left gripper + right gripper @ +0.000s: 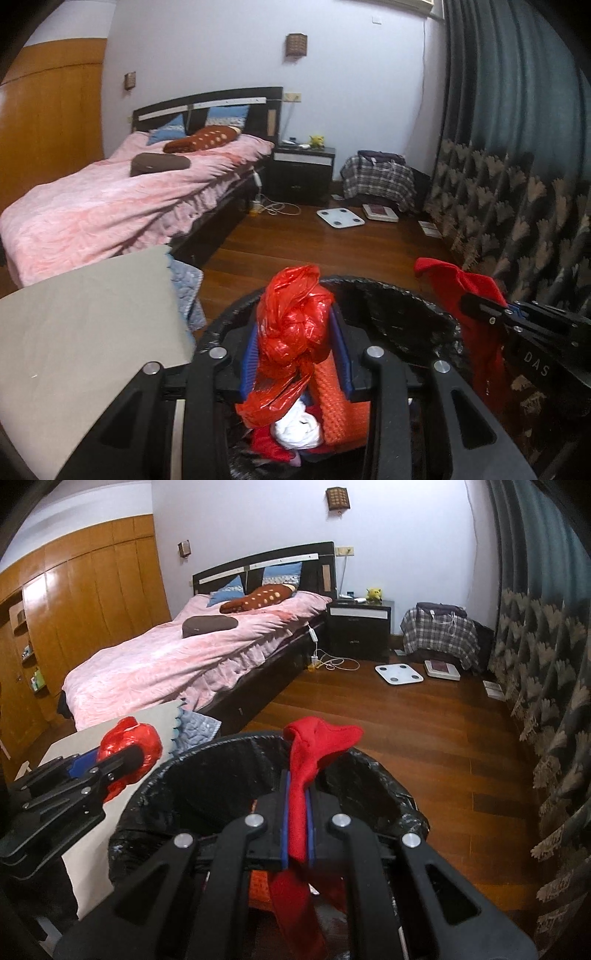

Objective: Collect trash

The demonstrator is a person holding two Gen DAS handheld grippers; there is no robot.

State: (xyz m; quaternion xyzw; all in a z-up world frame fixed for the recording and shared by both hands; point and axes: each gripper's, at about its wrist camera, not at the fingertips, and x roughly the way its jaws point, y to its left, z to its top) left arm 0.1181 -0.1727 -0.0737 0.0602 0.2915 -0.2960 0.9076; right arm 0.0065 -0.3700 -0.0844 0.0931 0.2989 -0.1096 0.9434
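My left gripper (295,343) clamps a crumpled red plastic bag (295,314) above the bin (406,317); my right gripper (297,812) is pinched tight on a red cloth (306,753) over the bin's near rim. Beyond lies the bed (177,661).

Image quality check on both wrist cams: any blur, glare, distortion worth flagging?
Left wrist view: heavy fisheye bending of the orange wooden wardrobe, dark vignette in the corners, soft overall, crumpled red plastic bag sharpest. Right wrist view: same barrel distortion, ceiling-light glare on the wardrobe doors, sheen on the black bin liner; red cloth in focus, far wall slightly soft.
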